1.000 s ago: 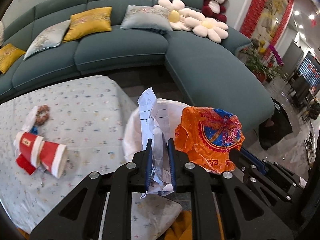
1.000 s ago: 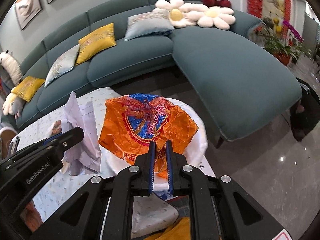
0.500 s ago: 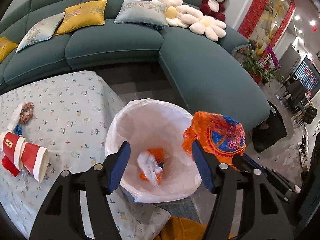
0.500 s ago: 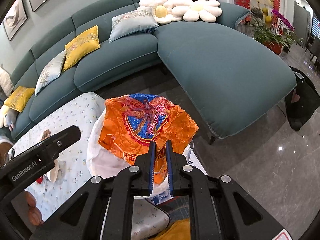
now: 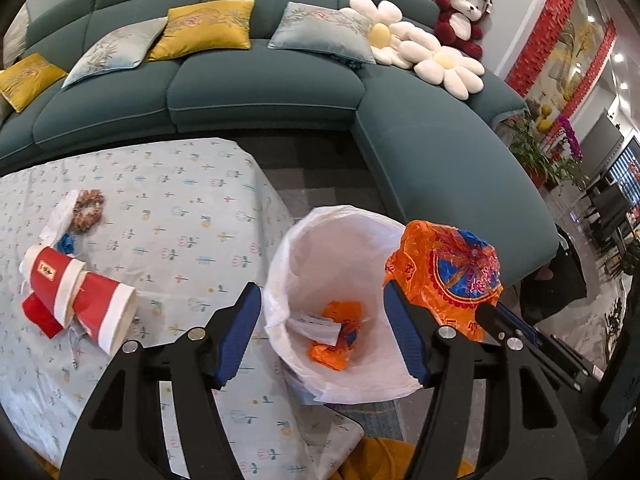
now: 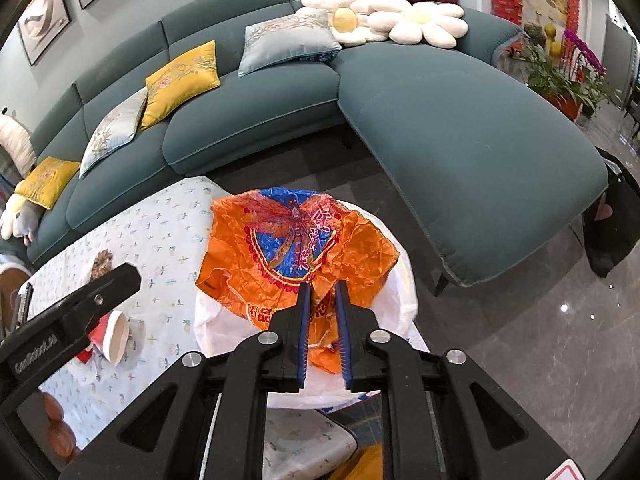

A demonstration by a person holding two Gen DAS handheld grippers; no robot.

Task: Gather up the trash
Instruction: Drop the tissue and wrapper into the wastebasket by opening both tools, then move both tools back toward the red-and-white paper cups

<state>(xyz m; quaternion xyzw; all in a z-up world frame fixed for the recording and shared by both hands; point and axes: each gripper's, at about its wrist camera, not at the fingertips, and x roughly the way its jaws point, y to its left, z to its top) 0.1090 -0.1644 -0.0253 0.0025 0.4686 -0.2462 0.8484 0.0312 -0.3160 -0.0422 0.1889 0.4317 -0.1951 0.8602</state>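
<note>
Left gripper (image 5: 322,332) is spread wide with nothing between its blue pads (image 5: 240,332), hanging right over the mouth of the trash bag. Right gripper (image 6: 322,332) is clamped tight on a crumpled orange wrapper (image 6: 296,248), the one with the blue and red print, and holds it up over the bag's rim.

Biggest thing around is the teal sofa (image 5: 260,92) curving across the back, with yellow cushions (image 5: 204,28), pale blue cushions (image 5: 320,32), two white flower pillows (image 5: 420,52) and a red and white plush toy (image 5: 460,20) on it.

Next the table, covered by a light cloth with small flower prints (image 5: 160,208). The white trash bag (image 5: 320,240) sits just beside the table's right edge, open at the top. Inside at the bottom there's another orange wrapper (image 5: 336,344) with a folded white paper (image 5: 312,324) lying partly on top of it.

Trash on the table: two red and white paper cups (image 5: 80,296) lying on their sides, one nested into the other, near the left edge. A bit beyond them there's a small brown ring-shaped thing (image 5: 87,210), can't tell what it is, touching some white tissue (image 5: 60,216), plus a small blue scrap (image 5: 66,244) between that and the cups.
</note>
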